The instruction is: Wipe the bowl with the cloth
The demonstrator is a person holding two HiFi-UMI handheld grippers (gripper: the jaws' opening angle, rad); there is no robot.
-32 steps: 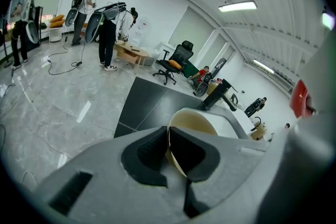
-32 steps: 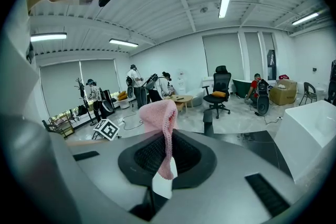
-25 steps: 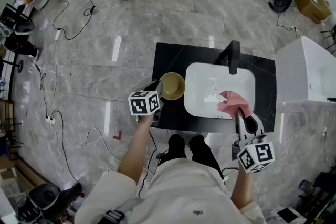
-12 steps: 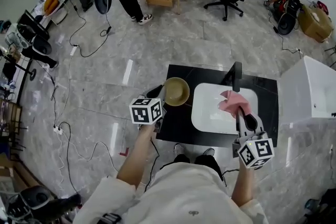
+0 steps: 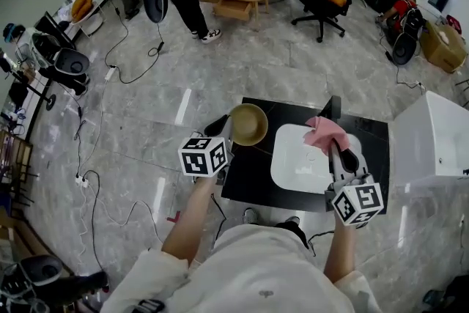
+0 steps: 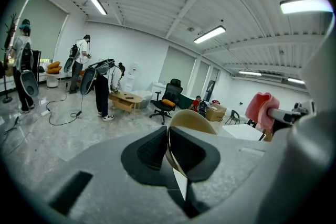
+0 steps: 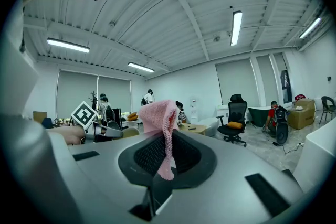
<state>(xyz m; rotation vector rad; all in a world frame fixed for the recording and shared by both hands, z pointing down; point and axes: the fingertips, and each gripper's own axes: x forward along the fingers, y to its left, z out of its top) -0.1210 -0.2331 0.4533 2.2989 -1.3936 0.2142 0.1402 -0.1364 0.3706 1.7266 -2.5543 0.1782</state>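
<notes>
Bowl (image 5: 248, 124) & cloth (image 5: 325, 133) both held in the air, apart.
My L gripper (image 5: 222, 131) has jaws nearly together, clamped on bowl rim by black counter (image 5: 245, 179); R gripper (image 5: 338, 152) pinches pink cloth tight above white sink (image 5: 293, 168).

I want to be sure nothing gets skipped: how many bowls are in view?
1. The tan bowl is clamped by its rim in the left gripper, raised just left of the white sink. No other shows, though distant clutter could hide one.
</notes>
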